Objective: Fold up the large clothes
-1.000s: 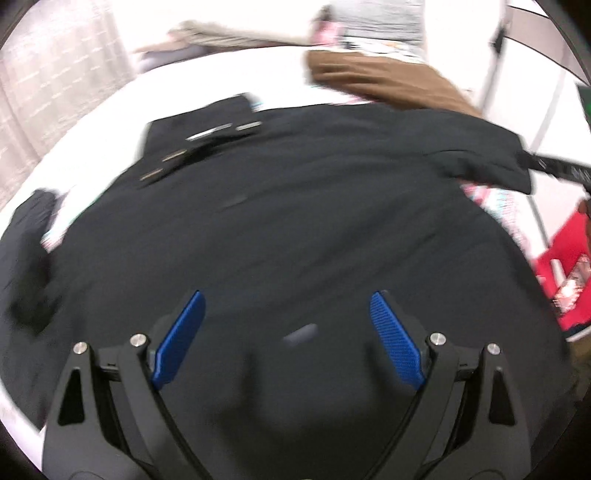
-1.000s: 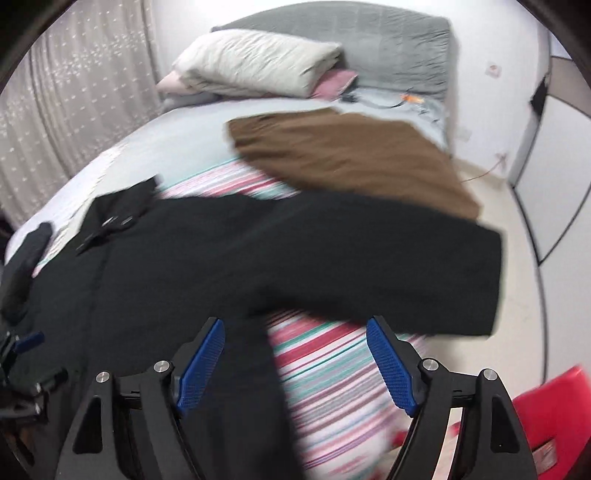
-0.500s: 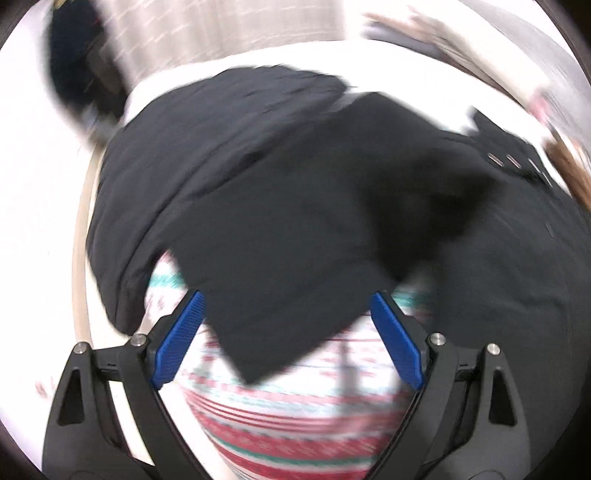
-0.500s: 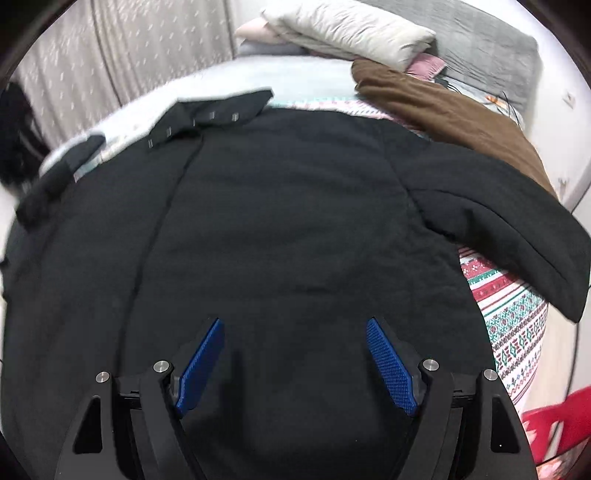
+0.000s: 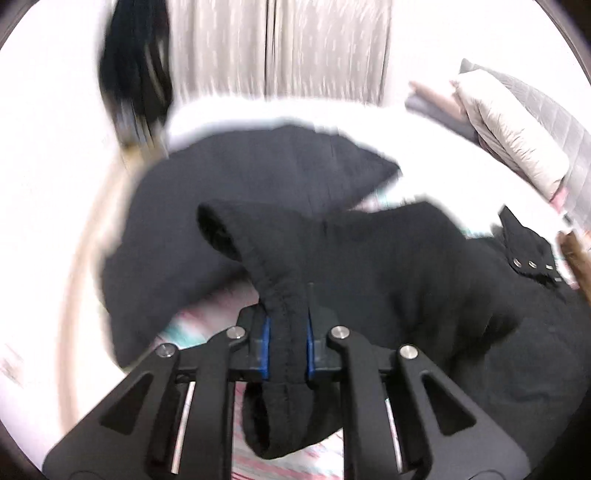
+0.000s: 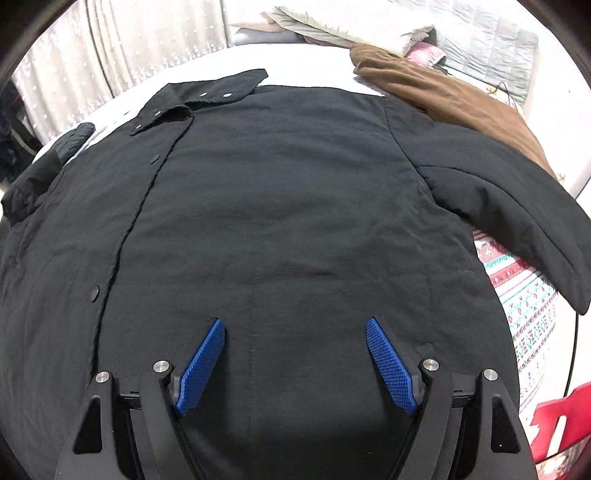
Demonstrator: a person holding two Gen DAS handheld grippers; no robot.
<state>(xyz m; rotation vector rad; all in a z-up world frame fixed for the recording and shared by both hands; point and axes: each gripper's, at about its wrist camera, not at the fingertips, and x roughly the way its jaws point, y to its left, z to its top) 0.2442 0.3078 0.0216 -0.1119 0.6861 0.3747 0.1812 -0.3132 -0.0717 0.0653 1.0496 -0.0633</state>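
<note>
A large black jacket (image 6: 280,206) lies spread front-up on the bed, collar with snaps at the far left. Its right sleeve (image 6: 517,214) stretches out over the patterned bedspread. My right gripper (image 6: 295,354) is open and empty, just above the jacket's lower body. In the left wrist view my left gripper (image 5: 287,347) is shut on the cuff of the left sleeve (image 5: 284,295), which rises bunched from the jaws; the rest of the jacket (image 5: 443,280) lies beyond.
A brown garment (image 6: 458,99) lies at the far right of the bed by pillows (image 6: 347,26) and a grey headboard. A curtain (image 5: 280,48) hangs behind the bed. A red object (image 6: 561,428) sits at the lower right.
My left gripper swung left to the sleeve and closed on its cuff, lifting it. My right gripper moved left over the jacket's body and stays open.
</note>
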